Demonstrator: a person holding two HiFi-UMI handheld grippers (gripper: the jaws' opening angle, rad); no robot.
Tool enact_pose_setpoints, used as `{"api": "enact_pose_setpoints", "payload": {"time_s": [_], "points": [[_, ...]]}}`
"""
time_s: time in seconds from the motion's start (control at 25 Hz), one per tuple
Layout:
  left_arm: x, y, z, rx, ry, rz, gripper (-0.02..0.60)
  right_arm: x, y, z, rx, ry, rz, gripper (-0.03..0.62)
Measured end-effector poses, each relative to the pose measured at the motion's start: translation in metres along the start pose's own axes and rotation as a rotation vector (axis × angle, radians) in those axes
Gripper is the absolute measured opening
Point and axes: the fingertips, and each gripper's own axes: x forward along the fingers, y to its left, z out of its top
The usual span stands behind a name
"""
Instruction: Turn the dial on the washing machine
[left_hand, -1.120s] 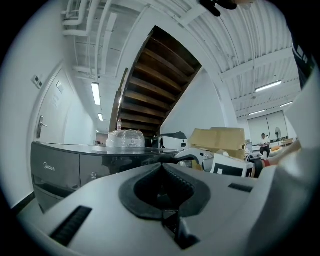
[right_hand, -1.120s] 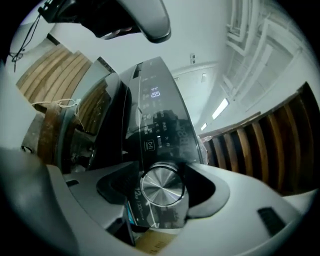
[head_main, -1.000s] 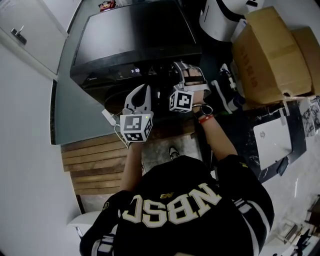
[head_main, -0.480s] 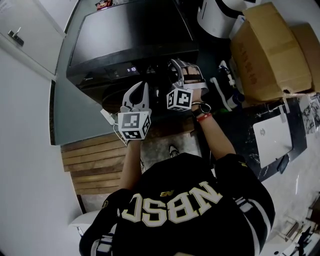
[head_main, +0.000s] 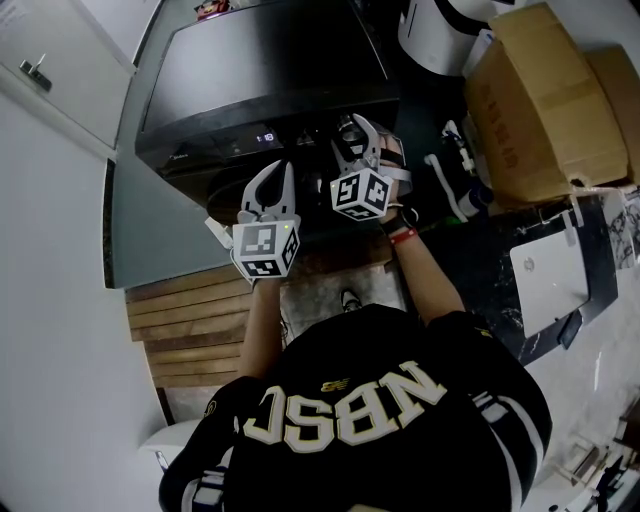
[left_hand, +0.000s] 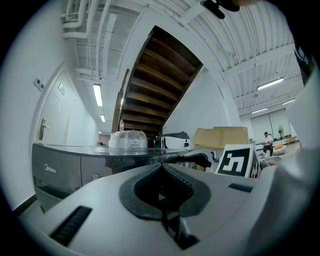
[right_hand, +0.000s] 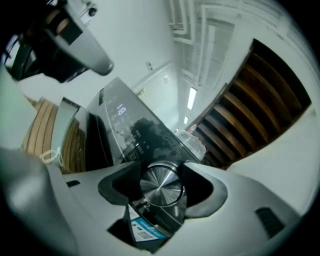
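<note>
Dial (right_hand: 161, 186) of brushed metal sits on the control panel at the front edge of the dark washing machine (head_main: 260, 70), right of the lit display (head_main: 265, 138). Right gripper (head_main: 352, 135) has its jaws clamped on the dial, one jaw pressed to each side. Left gripper (head_main: 272, 178) hangs just beside it, in front of the machine and touching nothing — jaws closed together, nothing between them. Cardboard box (head_main: 540, 100) stands right of the machine; wooden slats (head_main: 185, 320) lie on the floor below.
</note>
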Motion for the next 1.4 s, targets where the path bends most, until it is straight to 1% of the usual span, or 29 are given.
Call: {"api": "enact_pose_setpoints", "payload": {"time_s": [0.12, 0.16, 0.2, 0.4, 0.84, 0.92, 0.96, 1.12, 1.16, 1.28, 1.4], "points": [[0.000, 0.001, 0.001, 0.003, -0.001, 0.001, 0.015, -0.002, -0.011, 0.000, 0.301, -0.031, -0.014, 0.268], [0.000, 0.002, 0.002, 0.004, -0.002, 0.002, 0.015, -0.002, -0.013, -0.001, 0.360, -0.035, -0.022, 0.268], [0.000, 0.002, 0.002, 0.005, -0.002, 0.003, 0.015, -0.002, -0.014, -0.001, 0.385, -0.035, -0.028, 0.268], [-0.002, 0.006, 0.003, 0.003, -0.002, 0.007, 0.015, -0.002, -0.014, 0.000, 0.370, -0.027, -0.029, 0.268], [-0.003, 0.002, 0.002, 0.001, -0.002, -0.007, 0.015, -0.002, -0.014, 0.000, 0.402, -0.026, -0.021, 0.265], [-0.003, 0.001, 0.002, 0.003, -0.002, -0.009, 0.015, -0.002, -0.015, -0.001, 0.443, -0.029, -0.018, 0.262], [-0.003, 0.000, 0.002, 0.004, -0.003, -0.010, 0.015, -0.002, -0.016, -0.002, 0.480, -0.034, -0.015, 0.261], [-0.004, 0.001, 0.001, 0.003, 0.000, -0.009, 0.015, -0.001, -0.022, -0.010, 0.740, -0.072, -0.012, 0.259], [-0.005, 0.000, 0.001, 0.003, 0.000, -0.008, 0.015, -0.001, -0.022, -0.011, 0.763, -0.074, -0.019, 0.259], [-0.005, 0.000, 0.001, 0.004, 0.000, -0.007, 0.015, -0.001, -0.022, -0.011, 0.744, -0.070, -0.029, 0.258], [-0.005, 0.000, 0.002, 0.006, -0.001, -0.007, 0.015, -0.001, -0.022, -0.012, 0.746, -0.067, -0.023, 0.258]]}}
